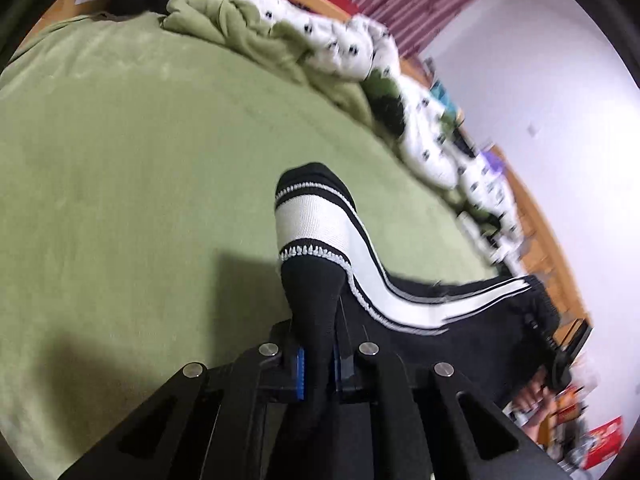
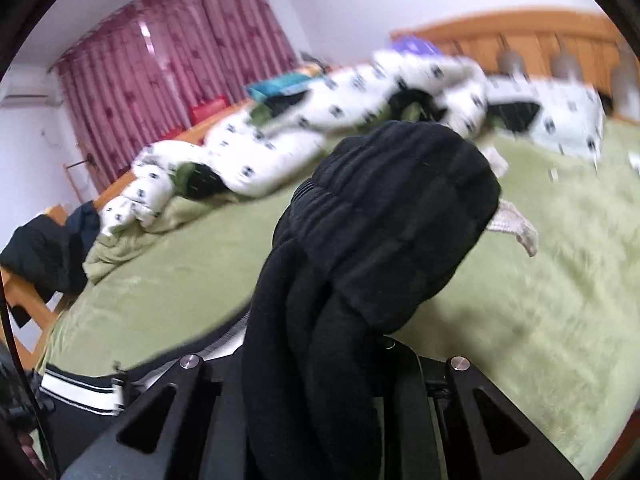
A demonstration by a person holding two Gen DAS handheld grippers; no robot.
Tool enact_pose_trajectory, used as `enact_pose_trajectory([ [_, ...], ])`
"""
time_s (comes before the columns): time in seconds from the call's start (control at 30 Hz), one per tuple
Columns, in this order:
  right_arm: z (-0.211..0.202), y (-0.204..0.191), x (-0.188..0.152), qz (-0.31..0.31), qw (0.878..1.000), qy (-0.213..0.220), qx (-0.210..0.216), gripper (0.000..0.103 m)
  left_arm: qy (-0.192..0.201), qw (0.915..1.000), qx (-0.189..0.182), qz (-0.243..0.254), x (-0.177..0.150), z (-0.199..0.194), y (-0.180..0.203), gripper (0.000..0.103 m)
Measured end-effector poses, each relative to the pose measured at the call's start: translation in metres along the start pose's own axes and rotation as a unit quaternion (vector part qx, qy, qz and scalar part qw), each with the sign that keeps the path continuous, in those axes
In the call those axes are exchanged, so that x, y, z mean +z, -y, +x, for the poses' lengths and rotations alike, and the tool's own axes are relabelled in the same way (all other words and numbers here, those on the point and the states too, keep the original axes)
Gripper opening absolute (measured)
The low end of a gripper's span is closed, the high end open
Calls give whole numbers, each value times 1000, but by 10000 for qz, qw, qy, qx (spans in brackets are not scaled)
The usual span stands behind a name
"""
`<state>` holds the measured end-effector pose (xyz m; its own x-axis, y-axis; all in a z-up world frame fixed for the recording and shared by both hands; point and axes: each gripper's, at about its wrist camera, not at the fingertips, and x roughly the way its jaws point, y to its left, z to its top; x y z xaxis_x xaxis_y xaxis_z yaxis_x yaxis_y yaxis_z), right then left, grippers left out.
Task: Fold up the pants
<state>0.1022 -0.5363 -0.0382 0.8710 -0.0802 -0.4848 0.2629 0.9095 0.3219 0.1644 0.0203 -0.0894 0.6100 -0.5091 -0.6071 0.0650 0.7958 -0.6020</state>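
Note:
The pants (image 1: pixel 312 236) are black knit with wide white side stripes. In the left wrist view my left gripper (image 1: pixel 318 368) is shut on a leg end, which stands up between the blue pads, while the rest trails right over the green bed. In the right wrist view my right gripper (image 2: pixel 344 364) is shut on the black gathered waistband (image 2: pixel 384 216), which bulges over the fingers and hides them. A pale drawstring end (image 2: pixel 516 228) hangs at its right. A striped part (image 2: pixel 80 394) shows low left.
A green blanket (image 1: pixel 120 160) covers the bed. A rumpled white patterned duvet (image 2: pixel 280 140) lies along the far side by the wooden headboard (image 2: pixel 520 36). Dark clothes (image 2: pixel 44 248) sit on a wooden chair at left. Red curtains (image 2: pixel 172 48) hang behind.

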Motion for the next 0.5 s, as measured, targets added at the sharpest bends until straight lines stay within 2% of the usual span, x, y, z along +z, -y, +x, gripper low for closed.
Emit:
enact_pose_trajectory([
  [0.07,-10,-29,15,-126,9997,75,192,16,68,9998,-150,-65,12,-11,-2,9],
  [0.13,-18,-54,22,-193,9987,100,451,16,170,9998,-52,-55,20,-21,-5,9],
  [0.27,-17,-93,25,-34,9932,-53,1163,16,381,9987,291,-144,42,-51,-28,9],
  [0.3,-13,-99,22,26,9918,-124,1270,16,409,9982,416,-160,48,-57,-35,9],
  [0.33,-9,-101,18,35,9911,-167,1319,16,435,9965,688,-167,52,-62,-44,9],
  [0.43,23,-101,-11,-209,9920,-507,1140,18,427,9912,1244,-113,51,-56,-68,9],
  [0.5,58,-86,-34,-369,9928,-908,683,18,309,9881,1499,-146,45,-41,-82,10],
])
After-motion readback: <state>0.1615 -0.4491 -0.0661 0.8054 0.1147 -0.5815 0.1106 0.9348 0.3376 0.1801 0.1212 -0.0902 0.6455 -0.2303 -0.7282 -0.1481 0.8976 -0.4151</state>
